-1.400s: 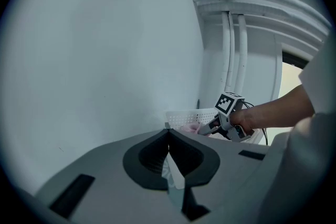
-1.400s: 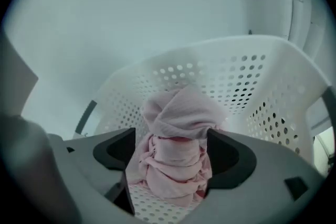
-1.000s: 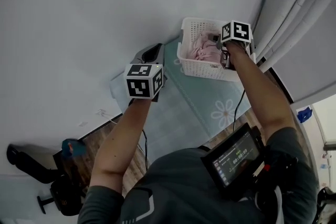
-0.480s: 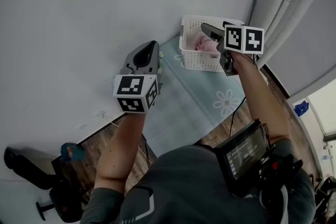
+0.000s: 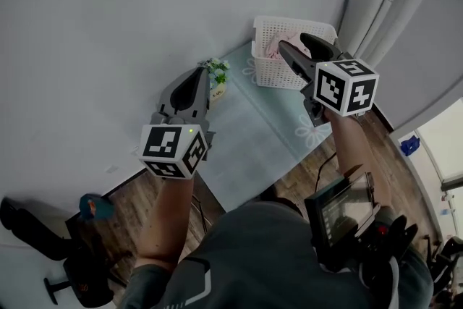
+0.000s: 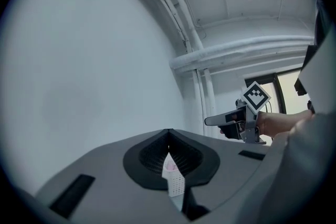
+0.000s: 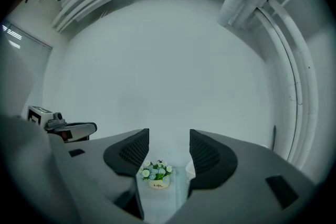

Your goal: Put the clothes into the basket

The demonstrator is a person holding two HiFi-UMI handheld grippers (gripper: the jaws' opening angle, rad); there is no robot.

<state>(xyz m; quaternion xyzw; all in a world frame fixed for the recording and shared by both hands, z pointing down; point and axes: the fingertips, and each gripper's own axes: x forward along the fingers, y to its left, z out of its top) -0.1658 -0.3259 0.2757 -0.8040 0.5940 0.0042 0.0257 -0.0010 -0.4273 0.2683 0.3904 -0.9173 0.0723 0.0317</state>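
Note:
The white slatted basket (image 5: 288,67) stands at the table's far right end, with pink clothes (image 5: 278,47) lying inside. My right gripper (image 5: 294,43) hovers raised in front of the basket; its jaws are closing with a wide gap and nothing between them (image 7: 169,137). Over the table's left part my left gripper (image 5: 203,73) is held up and shut, empty, its jaws meeting at the tips (image 6: 168,132). Through the slit under them, the left gripper view shows the basket (image 6: 176,184) with a bit of the pink clothes (image 6: 170,166).
A small pot of flowers (image 5: 217,74) stands on the pale blue daisy-print table cover (image 5: 253,134), beside the left gripper; the same pot of flowers (image 7: 156,173) appears in the right gripper view. A plain wall is behind, pipes to the right, wooden floor below.
The right gripper has lifted out of the basket and drawn back toward me, its jaws narrowing. The left gripper has also pulled back and lower in the picture. The pink clothes stay in the basket.

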